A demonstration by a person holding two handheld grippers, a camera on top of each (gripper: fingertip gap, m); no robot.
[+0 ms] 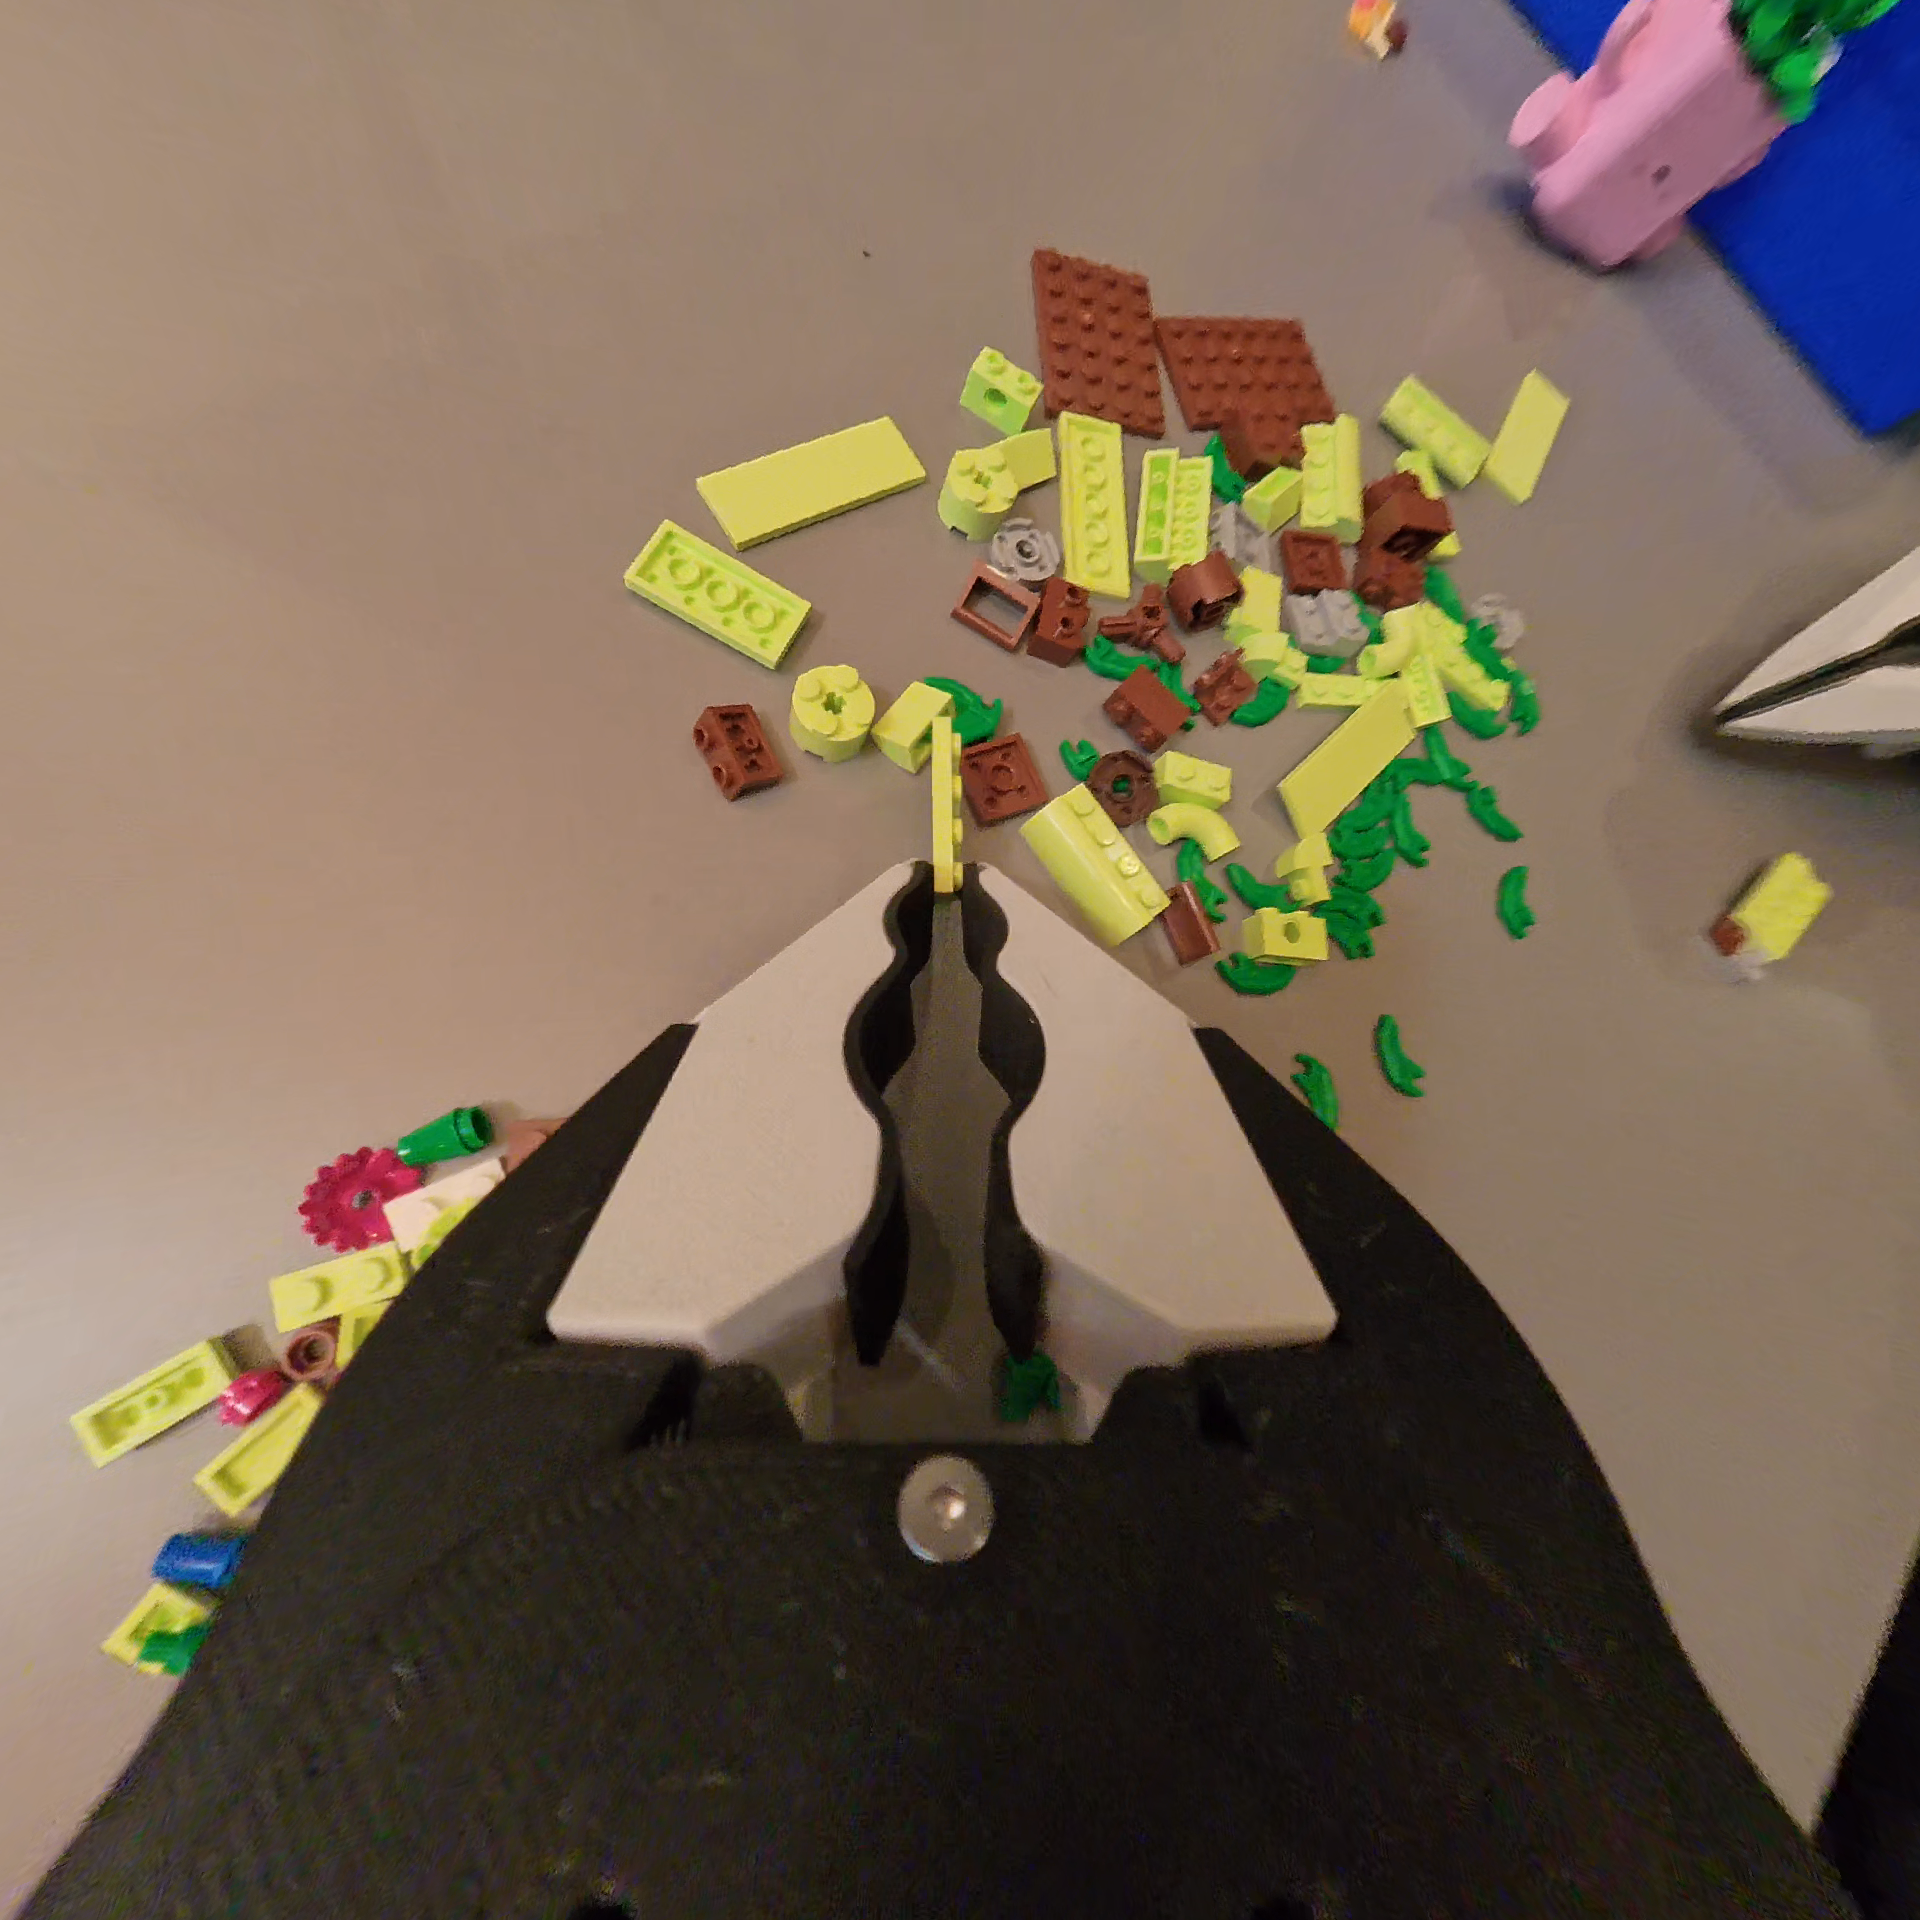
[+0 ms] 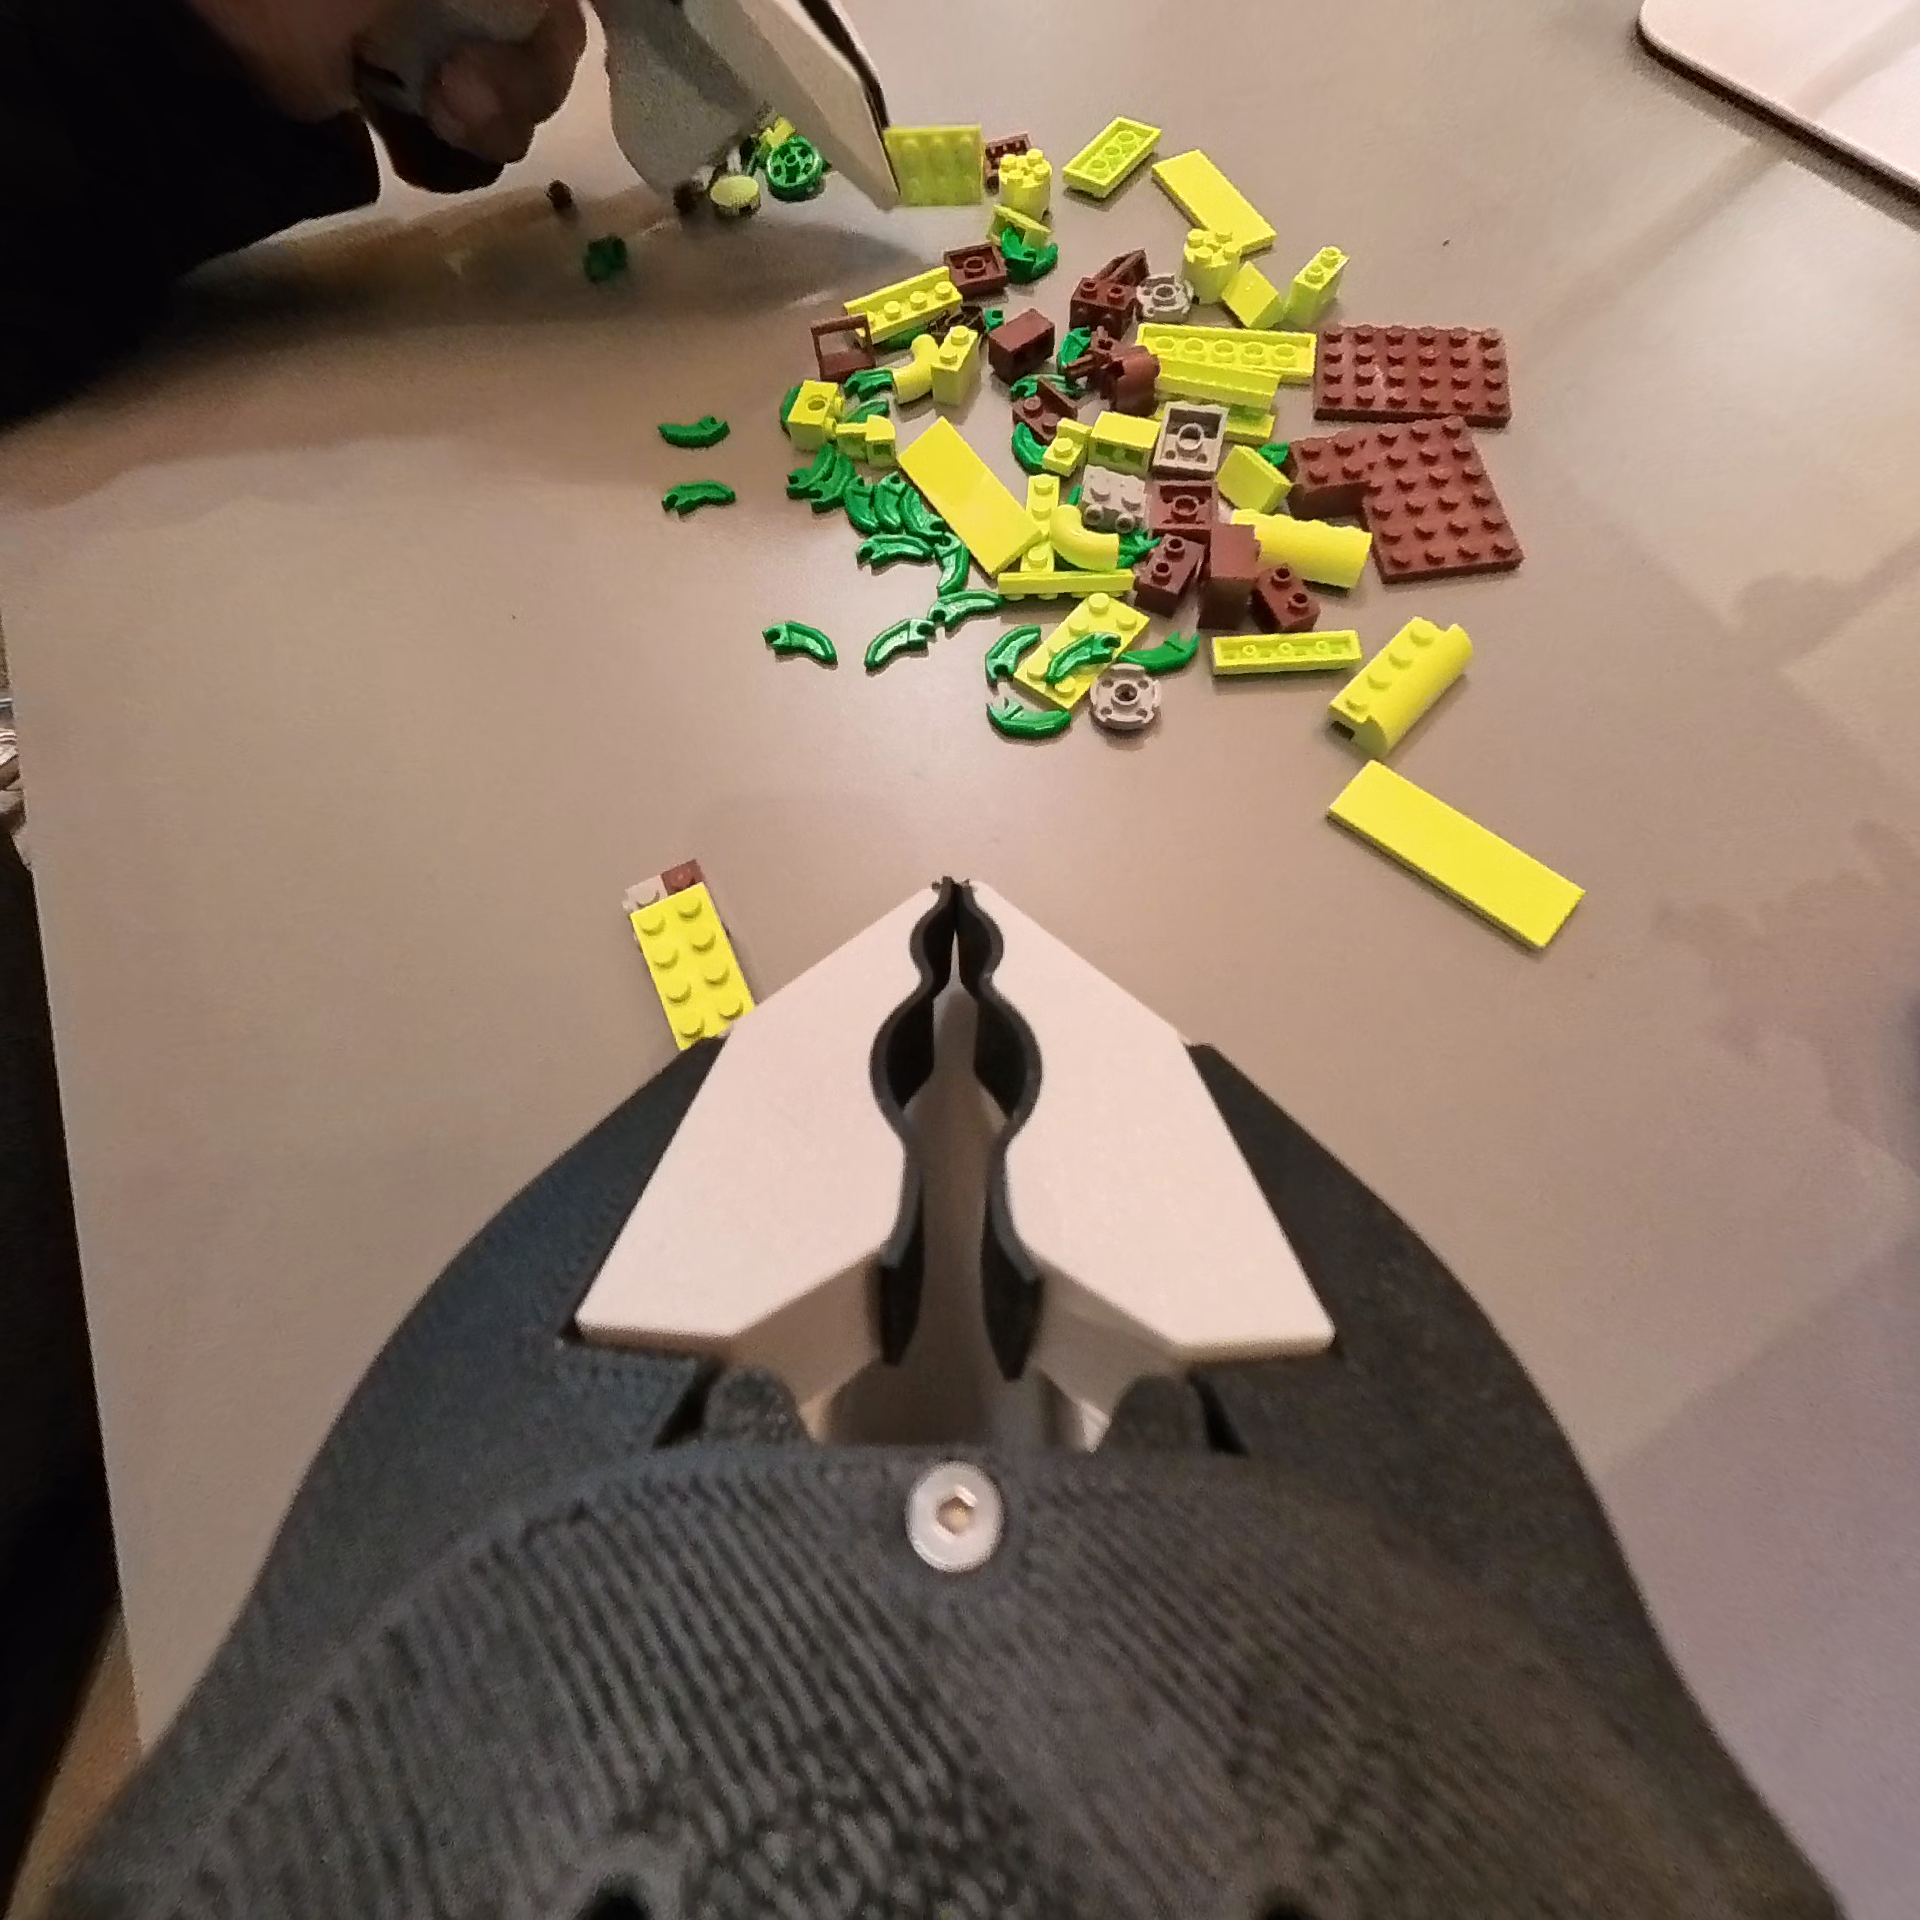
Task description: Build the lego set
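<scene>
One lime plate (image 1: 944, 800) pinched edge-on in our left gripper (image 1: 947, 868), studs facing right, centre frame above the lego pile (image 1: 1226, 644) | right gripper (image 2: 957, 886) clenched on nothing, beside a small lime-and-brown assembly (image 2: 688, 961), left of centre.
</scene>
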